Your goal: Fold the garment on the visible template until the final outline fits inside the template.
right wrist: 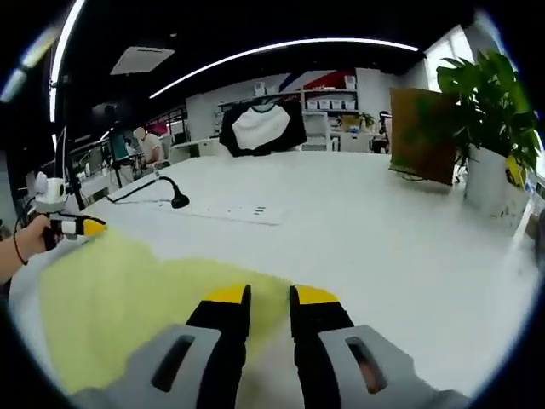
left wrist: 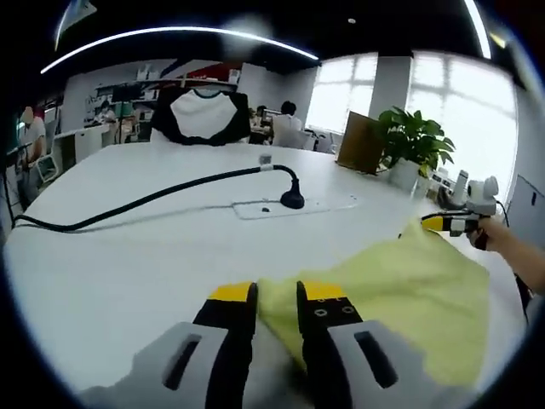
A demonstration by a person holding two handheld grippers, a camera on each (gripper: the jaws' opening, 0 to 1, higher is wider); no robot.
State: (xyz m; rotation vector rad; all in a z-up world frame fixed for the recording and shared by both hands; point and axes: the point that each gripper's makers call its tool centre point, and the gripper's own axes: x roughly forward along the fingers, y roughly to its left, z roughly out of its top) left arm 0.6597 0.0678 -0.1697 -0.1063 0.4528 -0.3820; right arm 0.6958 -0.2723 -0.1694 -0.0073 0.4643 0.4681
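Both grippers up and holding the yellow garment (left wrist: 400,294) stretched between them above the white worktop (left wrist: 128,264). In the left gripper view, left gripper (left wrist: 277,294) with yellow-tipped fingers (left wrist: 232,294) nearly together, a corner of the cloth pinched in the narrow gap, the rest of the fabric fanning away to the right of the fingers. Far out at the other corner, the right gripper (left wrist: 444,223) with a hand behind it, apparently clamped on that far edge. In the right gripper view, same story mirrored: right gripper (right wrist: 261,296) drawn close on the cloth edge, garment (right wrist: 128,294) spreading off to the left of the fingers toward the left gripper (right wrist: 78,227), gripped by a hand (right wrist: 30,239). No template outline to be made out under the cloth; hidden or too faint to tell. Beyond the fingertips, a black cable (left wrist: 153,198) running to a flat panel, a potted plant (left wrist: 413,145) and a black-and-white shirt (left wrist: 200,115) hanging at the far end, well apart from the work. Looks like mid-fold, the cloth lifted by two corners and carried over. Next move probably: keep both corners level and taut, bring them across together, lower onto the matching edge, then release without dragging. Risk: sagging middle, crooked fold.
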